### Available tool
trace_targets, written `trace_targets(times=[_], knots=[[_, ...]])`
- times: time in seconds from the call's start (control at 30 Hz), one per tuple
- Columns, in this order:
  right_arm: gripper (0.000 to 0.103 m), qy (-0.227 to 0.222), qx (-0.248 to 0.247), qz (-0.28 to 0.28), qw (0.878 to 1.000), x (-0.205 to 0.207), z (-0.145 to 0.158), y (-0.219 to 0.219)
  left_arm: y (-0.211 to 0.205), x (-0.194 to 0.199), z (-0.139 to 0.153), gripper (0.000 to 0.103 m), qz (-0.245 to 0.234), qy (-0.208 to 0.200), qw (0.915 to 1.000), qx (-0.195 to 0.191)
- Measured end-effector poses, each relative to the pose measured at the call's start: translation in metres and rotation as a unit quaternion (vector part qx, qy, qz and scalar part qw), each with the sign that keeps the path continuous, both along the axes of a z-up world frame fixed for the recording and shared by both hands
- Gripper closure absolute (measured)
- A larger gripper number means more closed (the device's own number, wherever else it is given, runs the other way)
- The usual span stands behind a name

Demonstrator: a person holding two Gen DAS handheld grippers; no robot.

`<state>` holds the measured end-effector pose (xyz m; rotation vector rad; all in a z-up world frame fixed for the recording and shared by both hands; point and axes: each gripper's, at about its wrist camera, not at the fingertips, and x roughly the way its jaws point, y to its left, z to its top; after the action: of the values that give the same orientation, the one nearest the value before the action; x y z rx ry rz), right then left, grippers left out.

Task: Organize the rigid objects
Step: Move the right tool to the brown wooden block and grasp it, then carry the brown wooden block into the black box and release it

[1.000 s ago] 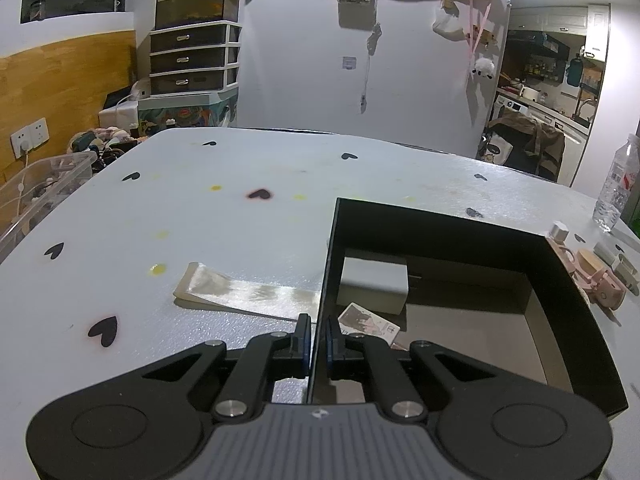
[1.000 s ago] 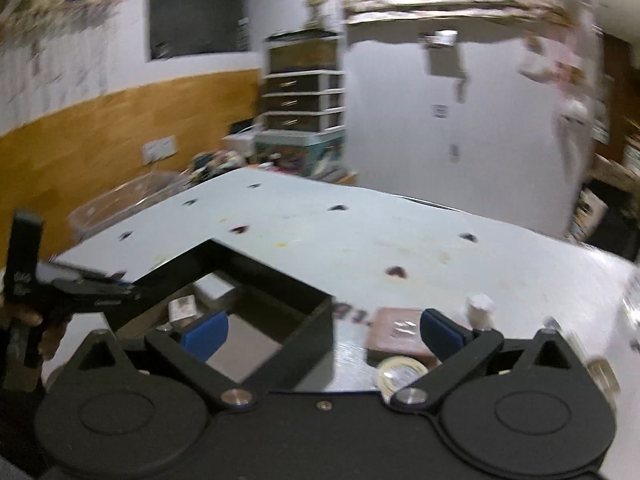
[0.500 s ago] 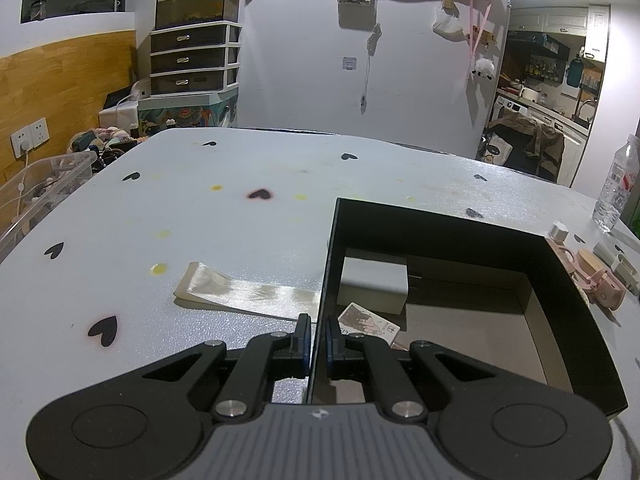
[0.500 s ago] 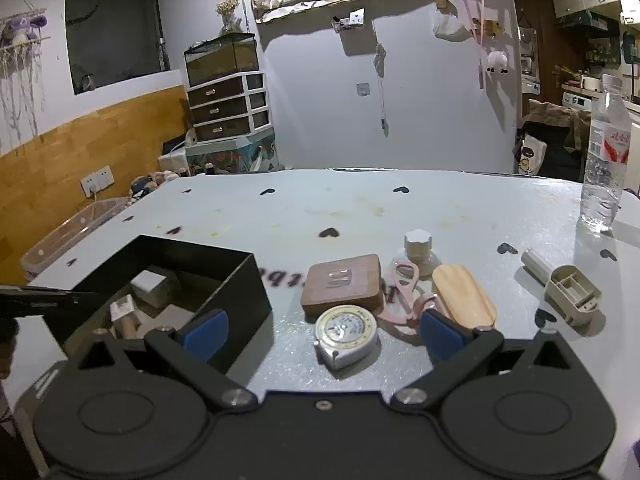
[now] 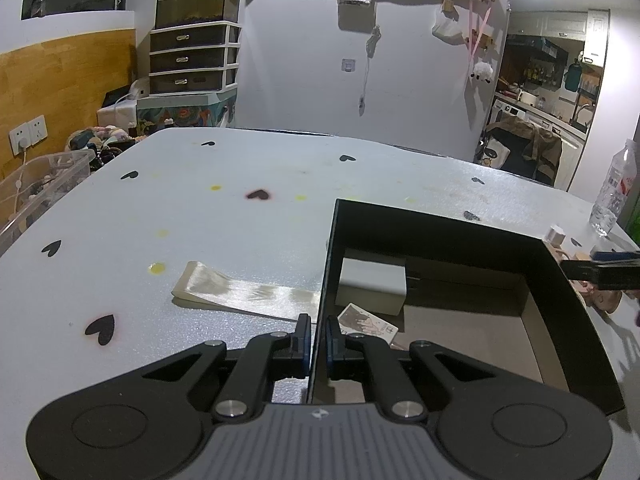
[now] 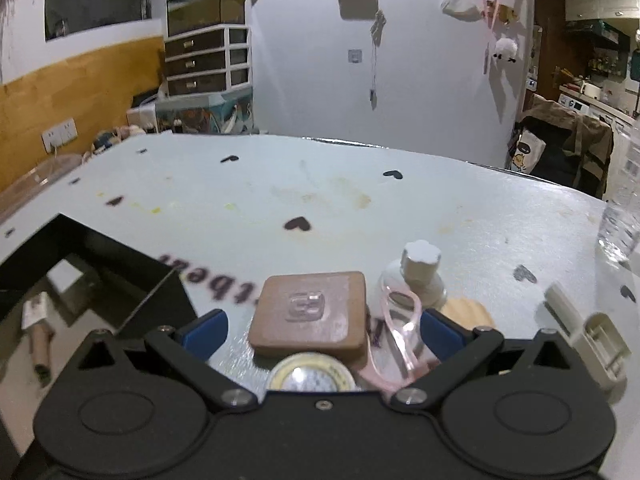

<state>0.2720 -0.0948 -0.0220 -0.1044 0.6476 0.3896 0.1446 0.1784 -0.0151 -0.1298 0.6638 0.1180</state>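
Observation:
My left gripper (image 5: 318,346) is shut on the left wall of the black open box (image 5: 440,232). Inside the box lie a small white carton (image 5: 372,286) and a printed card (image 5: 368,326). My right gripper (image 6: 322,332) stands open just above the table, its blue pads either side of a brown square case (image 6: 310,310) without touching it. A round tape measure (image 6: 310,376) sits right in front of the gripper body, partly hidden by it. Pink-handled scissors (image 6: 400,328) lie beside the case. One right finger (image 5: 592,272) shows beyond the box's right wall.
A white knobbed bottle (image 6: 420,268), a wooden oval (image 6: 468,312) and a beige plastic piece (image 6: 592,336) lie right of the case. A water bottle (image 6: 620,220) stands at the far right. A shiny ribbon strip (image 5: 240,290) lies left of the box.
My right gripper swung from over the box to the right, then moved forward and down until the brown case sits between its open pads. The left gripper kept still on the box wall.

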Motion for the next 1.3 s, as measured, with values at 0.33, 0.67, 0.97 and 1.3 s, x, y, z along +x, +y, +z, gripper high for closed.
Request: trace_targets(times=[0.33, 0.67, 0.97, 1.3], knots=[[0.001, 0.019, -0.014, 0.017, 1.000, 0.029, -0.011, 0.010, 0.006, 0.002, -0.003, 0.096, -0.007, 0.002, 0.9999, -0.009], [0.012, 0.030, -0.045, 0.054, 0.997, 0.033, -0.020, 0.016, 0.008, 0.005, -0.002, 0.096, 0.000, 0.004, 0.9999, -0.012], [0.023, 0.030, -0.046, 0.058, 0.997, 0.034, -0.017, 0.012, 0.008, 0.004, 0.004, 0.098, 0.001, -0.007, 0.9998, -0.018], [0.023, 0.029, 0.025, 0.054, 0.998, 0.009, 0.016, -0.014, 0.007, 0.005, 0.004, 0.098, 0.000, -0.008, 0.9998, -0.020]])
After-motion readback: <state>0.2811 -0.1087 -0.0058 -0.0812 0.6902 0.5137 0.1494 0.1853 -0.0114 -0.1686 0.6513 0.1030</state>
